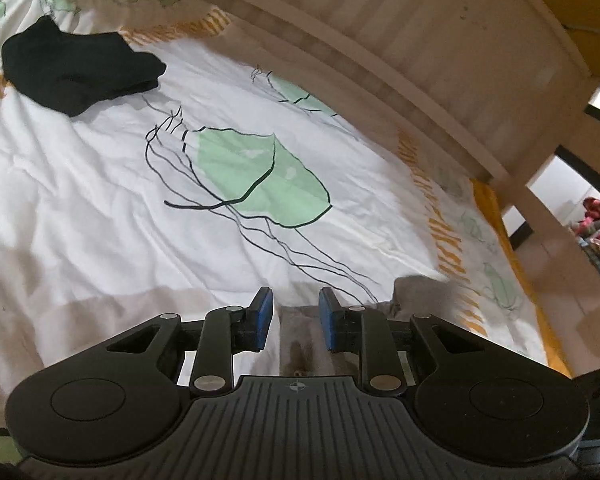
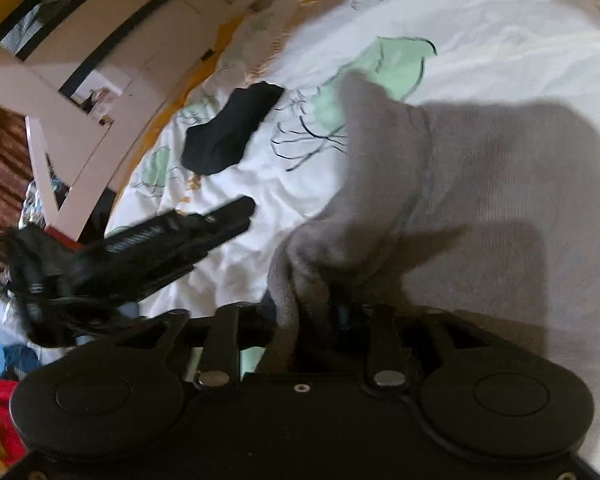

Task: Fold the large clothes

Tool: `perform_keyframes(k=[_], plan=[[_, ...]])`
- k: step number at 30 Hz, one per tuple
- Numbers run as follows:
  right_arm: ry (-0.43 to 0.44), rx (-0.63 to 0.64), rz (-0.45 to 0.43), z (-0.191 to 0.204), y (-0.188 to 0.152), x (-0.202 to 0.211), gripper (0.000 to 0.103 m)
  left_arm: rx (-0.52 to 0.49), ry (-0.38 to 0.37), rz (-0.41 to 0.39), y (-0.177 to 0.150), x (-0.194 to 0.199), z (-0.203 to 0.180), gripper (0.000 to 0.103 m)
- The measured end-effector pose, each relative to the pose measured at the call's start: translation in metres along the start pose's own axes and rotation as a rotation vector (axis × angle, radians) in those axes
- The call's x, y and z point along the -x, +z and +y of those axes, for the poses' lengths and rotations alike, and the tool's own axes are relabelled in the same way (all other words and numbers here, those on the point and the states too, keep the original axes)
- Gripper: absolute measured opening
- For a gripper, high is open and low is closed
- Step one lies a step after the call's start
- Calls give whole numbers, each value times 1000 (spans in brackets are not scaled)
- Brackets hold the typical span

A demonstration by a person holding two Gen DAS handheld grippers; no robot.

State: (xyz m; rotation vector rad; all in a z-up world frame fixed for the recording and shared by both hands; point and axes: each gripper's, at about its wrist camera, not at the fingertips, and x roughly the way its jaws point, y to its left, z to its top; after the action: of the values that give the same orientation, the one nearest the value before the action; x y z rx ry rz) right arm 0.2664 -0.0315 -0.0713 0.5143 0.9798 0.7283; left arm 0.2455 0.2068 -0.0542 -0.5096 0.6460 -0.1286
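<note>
The grey garment is lying on the bed's white quilt, spread out to the right side of the right wrist view, with one bunched fold rising toward the near edge. That fold is running in between the jaws of the right gripper; the fingertips are hidden by the cloth, so whether they are pressing on it cannot be told. In the left wrist view, a strip of the same grey cloth is showing below the left gripper, whose jaws are standing narrowly apart with nothing pinched between the blue pads.

Progress, as a judgement: a black garment is already lying folded into a compact bundle farther up the quilt, so one item appears finished. The grey garment is still loose and creased, and its folding appears to be at an early stage.

The wooden bed frame is bordering the quilt. No readable brand, label or writing is appearing anywhere; only a small round emblem is showing on the left gripper's body.
</note>
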Motion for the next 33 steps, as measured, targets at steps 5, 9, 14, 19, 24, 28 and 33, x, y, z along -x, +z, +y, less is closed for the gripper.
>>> perform_keyframes(k=[5,9,14,19,24,28,33], plan=[[86,10,-53,1,-3,19,58,-26,-7,-26,-1,6,1,25],[84,71,-144,3,0,63,61,-66,2,-32,-3,10,-5,25],[-17,162,-183,-1,-13,101,62,-144,-48,-11,-14,23,-31,27],[-76,228,-145,-6,-44,114,63,-270,-121,63,-49,35,-62,41],[-78,133,-43,-33,-84,105,62,-339,-133,149,-86,22,-70,43],[-16,8,4,-54,-103,98,62,-339,-118,146,-92,15,-67,43],[-1,135,-78,-34,-86,119,68,-365,-91,64,-91,21,-69,49]])
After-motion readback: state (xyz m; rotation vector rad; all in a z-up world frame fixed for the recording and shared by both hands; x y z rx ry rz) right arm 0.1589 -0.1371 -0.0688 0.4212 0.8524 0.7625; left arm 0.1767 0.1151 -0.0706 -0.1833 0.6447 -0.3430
